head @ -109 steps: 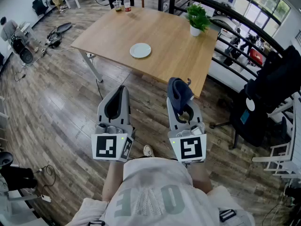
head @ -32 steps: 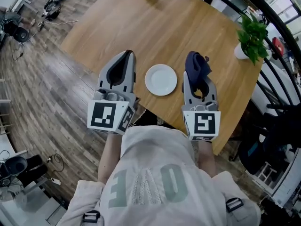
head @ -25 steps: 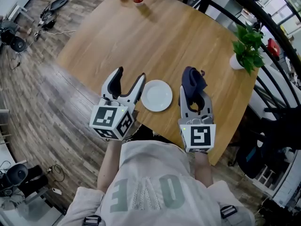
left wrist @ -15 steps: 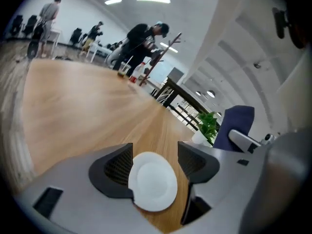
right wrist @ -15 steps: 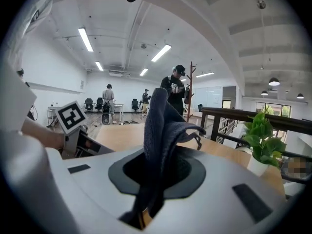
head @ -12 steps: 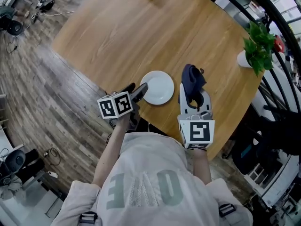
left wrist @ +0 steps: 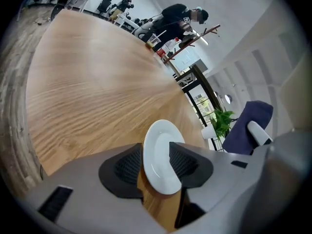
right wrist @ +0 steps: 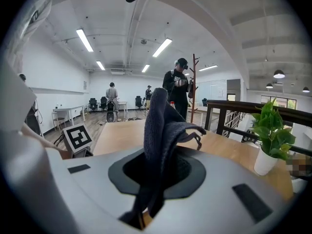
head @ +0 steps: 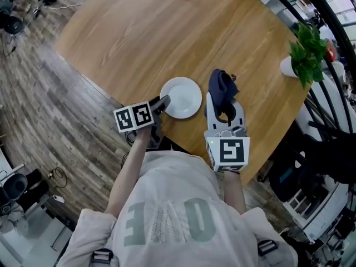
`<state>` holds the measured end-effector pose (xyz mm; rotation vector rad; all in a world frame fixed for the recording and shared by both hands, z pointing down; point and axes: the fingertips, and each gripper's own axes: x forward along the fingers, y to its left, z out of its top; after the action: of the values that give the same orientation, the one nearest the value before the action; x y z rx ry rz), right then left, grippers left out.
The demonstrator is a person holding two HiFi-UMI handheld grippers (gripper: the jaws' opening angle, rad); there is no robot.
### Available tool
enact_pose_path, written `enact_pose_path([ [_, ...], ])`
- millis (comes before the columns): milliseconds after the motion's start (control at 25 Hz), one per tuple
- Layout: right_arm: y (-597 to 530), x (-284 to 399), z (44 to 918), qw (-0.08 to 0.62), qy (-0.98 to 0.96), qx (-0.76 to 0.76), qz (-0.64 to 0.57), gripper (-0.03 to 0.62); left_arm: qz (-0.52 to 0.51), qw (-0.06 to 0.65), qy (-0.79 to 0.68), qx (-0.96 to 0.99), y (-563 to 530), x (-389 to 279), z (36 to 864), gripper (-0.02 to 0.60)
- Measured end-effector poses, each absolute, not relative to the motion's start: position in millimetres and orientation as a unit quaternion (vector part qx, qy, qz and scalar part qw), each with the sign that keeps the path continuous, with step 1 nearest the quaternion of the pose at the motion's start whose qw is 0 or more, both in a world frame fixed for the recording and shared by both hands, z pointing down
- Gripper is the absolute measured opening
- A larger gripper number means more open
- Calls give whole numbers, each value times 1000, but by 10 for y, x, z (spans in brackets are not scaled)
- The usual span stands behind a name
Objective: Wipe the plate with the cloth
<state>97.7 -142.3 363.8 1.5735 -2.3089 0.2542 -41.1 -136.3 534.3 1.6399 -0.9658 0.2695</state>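
Potted plant stands near the wooden table's edge.

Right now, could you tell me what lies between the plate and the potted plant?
In the head view, the dark blue cloth in the right gripper lies between plate and potted plant.

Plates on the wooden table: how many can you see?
1. The white plate lies at the near edge of the wooden table, its rim between the closing jaws of the left gripper. The grippers cover part of the table, so another could be hidden.
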Motion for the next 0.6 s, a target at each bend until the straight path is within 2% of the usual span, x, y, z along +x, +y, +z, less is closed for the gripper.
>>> enact_pose_path([
  [160, -1408, 990, 3649, 170, -809, 555, 96, 57, 153, 565, -430, 687, -1345, -497, 5430, 53],
  [280, -1404, 1035, 3731, 199, -805, 553, 84, 57, 153, 563, -435, 686, -1358, -495, 5442, 52],
  [600, -1377, 1085, 4546, 428, -781, 454, 28, 57, 152, 560, -437, 687, -1377, -449, 5445, 51],
])
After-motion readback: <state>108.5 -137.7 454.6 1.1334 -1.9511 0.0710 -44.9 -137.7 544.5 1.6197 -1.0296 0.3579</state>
